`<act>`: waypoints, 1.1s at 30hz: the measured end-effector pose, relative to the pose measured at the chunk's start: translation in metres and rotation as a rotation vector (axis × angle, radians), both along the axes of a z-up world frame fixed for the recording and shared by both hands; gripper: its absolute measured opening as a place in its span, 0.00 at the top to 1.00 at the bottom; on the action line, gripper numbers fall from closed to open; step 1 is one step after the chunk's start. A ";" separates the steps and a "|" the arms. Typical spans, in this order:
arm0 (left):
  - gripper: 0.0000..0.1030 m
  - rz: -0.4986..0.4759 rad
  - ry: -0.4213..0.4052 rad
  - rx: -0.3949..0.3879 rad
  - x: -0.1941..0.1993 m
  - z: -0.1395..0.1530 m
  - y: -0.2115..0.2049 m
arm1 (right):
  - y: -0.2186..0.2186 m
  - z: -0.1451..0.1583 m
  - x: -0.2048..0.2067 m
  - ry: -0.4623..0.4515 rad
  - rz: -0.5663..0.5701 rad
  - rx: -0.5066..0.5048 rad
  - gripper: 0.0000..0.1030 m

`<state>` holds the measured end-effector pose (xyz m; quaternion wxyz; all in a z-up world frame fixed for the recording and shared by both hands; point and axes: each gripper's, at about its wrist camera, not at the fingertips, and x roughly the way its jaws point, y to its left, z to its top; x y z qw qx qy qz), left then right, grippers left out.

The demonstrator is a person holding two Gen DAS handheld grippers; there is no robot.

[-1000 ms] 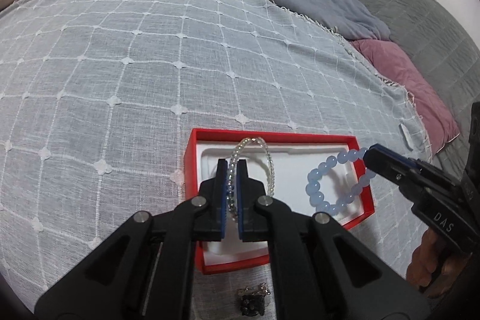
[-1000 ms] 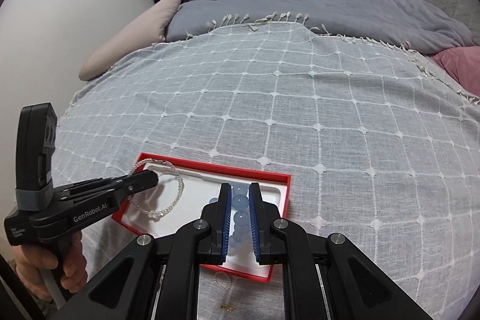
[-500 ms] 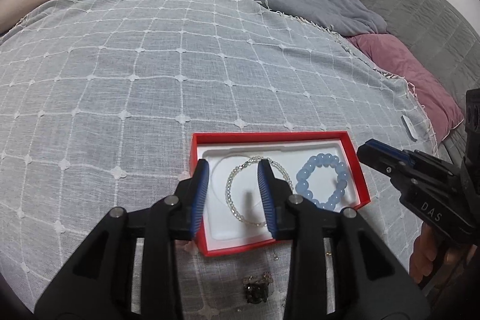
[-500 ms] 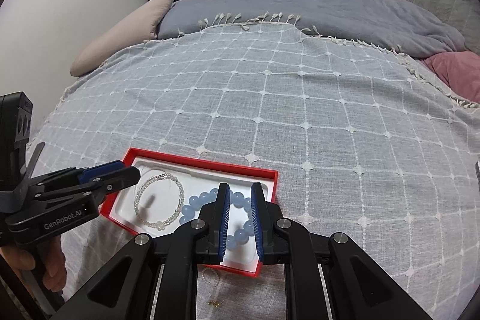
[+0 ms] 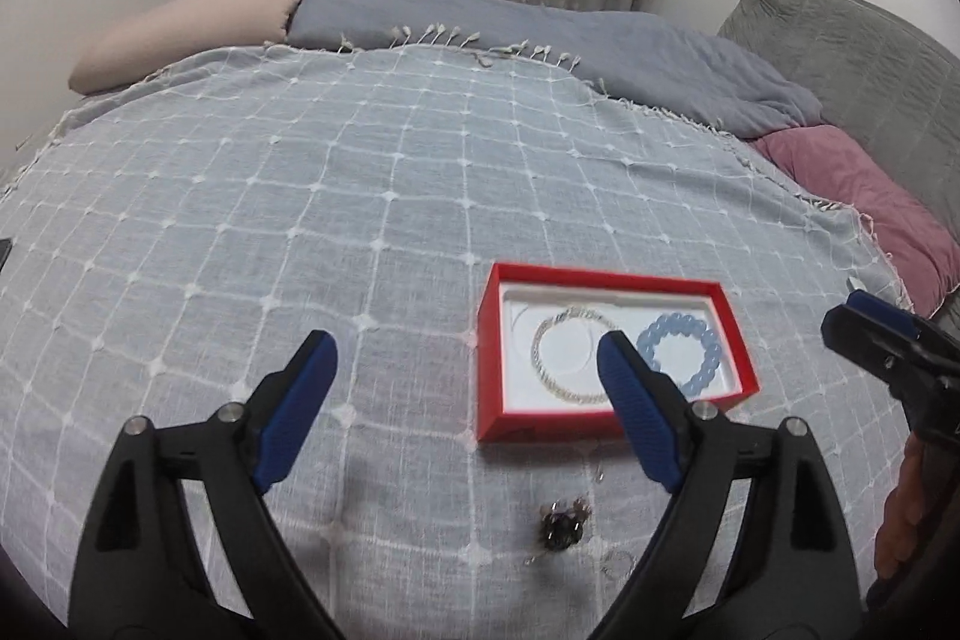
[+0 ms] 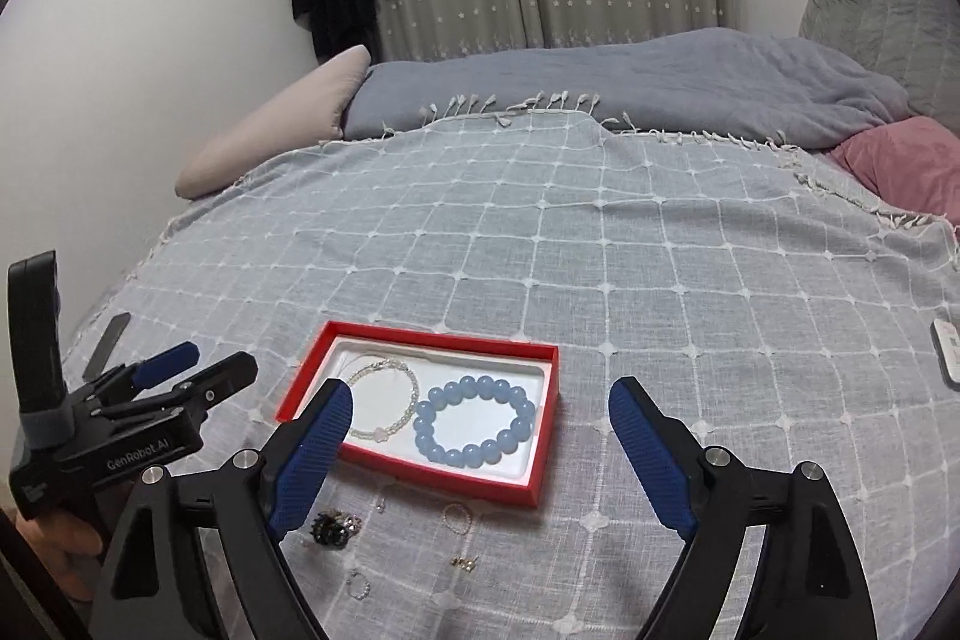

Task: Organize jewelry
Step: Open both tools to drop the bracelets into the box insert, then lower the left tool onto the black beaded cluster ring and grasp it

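Now clear of the red box, both grippers hover with jaws that have just been opening, nothing between them: the left gripper and the right gripper. Inside the box lie a clear bead bracelet and, beside it, a blue bead bracelet. Small jewelry pieces rest on the bed just in front of the box.

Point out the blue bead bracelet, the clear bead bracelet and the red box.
blue bead bracelet point(image 6: 475, 423): right wrist view, bead on its near rim.
clear bead bracelet point(image 6: 414, 388): right wrist view, right side of the strand.
red box point(image 6: 444, 337): right wrist view, far wall.
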<state>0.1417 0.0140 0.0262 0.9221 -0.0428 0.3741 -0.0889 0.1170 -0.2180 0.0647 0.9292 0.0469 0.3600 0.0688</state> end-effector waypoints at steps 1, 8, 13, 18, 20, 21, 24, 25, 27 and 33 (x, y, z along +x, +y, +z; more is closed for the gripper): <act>0.12 -0.004 0.016 0.009 -0.003 -0.003 0.001 | 0.001 -0.001 -0.004 -0.002 -0.008 0.001 0.14; 0.12 -0.037 0.095 0.045 -0.024 -0.014 0.004 | 0.002 -0.020 -0.028 0.045 -0.028 -0.043 0.14; 0.12 -0.073 0.157 0.101 -0.034 -0.027 -0.006 | -0.001 -0.030 -0.040 0.075 -0.019 -0.059 0.14; 0.12 -0.111 0.212 0.119 -0.035 -0.041 -0.019 | -0.006 -0.033 -0.039 0.087 -0.044 -0.073 0.14; 0.12 -0.149 0.219 0.111 -0.037 -0.045 -0.025 | -0.006 -0.036 -0.038 0.097 -0.042 -0.074 0.14; 0.12 -0.174 0.216 0.123 -0.038 -0.048 -0.031 | -0.005 -0.038 -0.037 0.105 -0.037 -0.076 0.14; 0.12 -0.193 0.214 0.157 -0.041 -0.054 -0.040 | 0.001 -0.042 -0.036 0.123 -0.017 -0.081 0.14; 0.12 -0.199 0.222 0.159 -0.041 -0.057 -0.042 | 0.003 -0.045 -0.036 0.135 -0.006 -0.078 0.14; 0.12 -0.200 0.238 0.158 -0.040 -0.062 -0.043 | 0.005 -0.049 -0.034 0.156 0.000 -0.078 0.14; 0.18 -0.196 0.254 0.158 -0.034 -0.069 -0.045 | 0.003 -0.064 -0.029 0.219 -0.004 -0.060 0.15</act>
